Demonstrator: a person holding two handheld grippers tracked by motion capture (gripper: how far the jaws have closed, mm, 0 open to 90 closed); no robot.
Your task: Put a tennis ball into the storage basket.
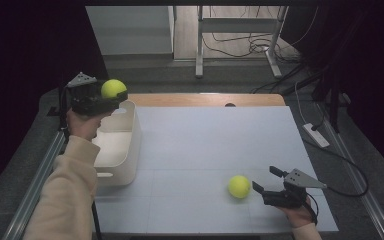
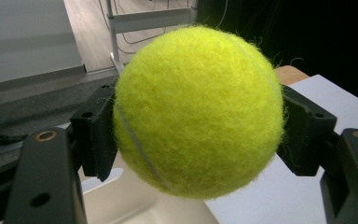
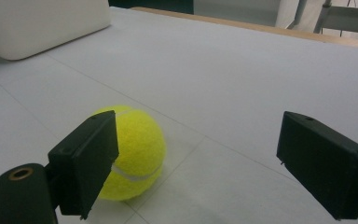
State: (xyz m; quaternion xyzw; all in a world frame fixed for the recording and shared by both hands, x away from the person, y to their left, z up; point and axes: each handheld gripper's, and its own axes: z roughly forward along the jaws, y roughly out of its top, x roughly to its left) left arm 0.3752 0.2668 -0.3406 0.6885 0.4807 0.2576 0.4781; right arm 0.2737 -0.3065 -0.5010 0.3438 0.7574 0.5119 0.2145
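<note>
My left gripper [image 1: 114, 95] is raised over the far end of a white bin [image 1: 130, 145] at the table's left and is shut on a yellow tennis ball [image 1: 112, 88]. In the left gripper view that ball [image 2: 198, 109] sits squeezed between both black jaws, with the bin [image 2: 135, 205] below it. A second tennis ball [image 1: 239, 186] lies on the white table near the front right. My right gripper [image 1: 267, 181] is open just to the right of it, low over the table. In the right gripper view this ball [image 3: 135, 151] rests beside the left jaw, partly behind it.
The white mat [image 1: 205, 150] covers most of the table, with a wooden strip [image 1: 205, 99] along the far edge. A power strip [image 1: 316, 135] and cables lie on the floor to the right. A metal frame [image 1: 237, 35] stands beyond the table.
</note>
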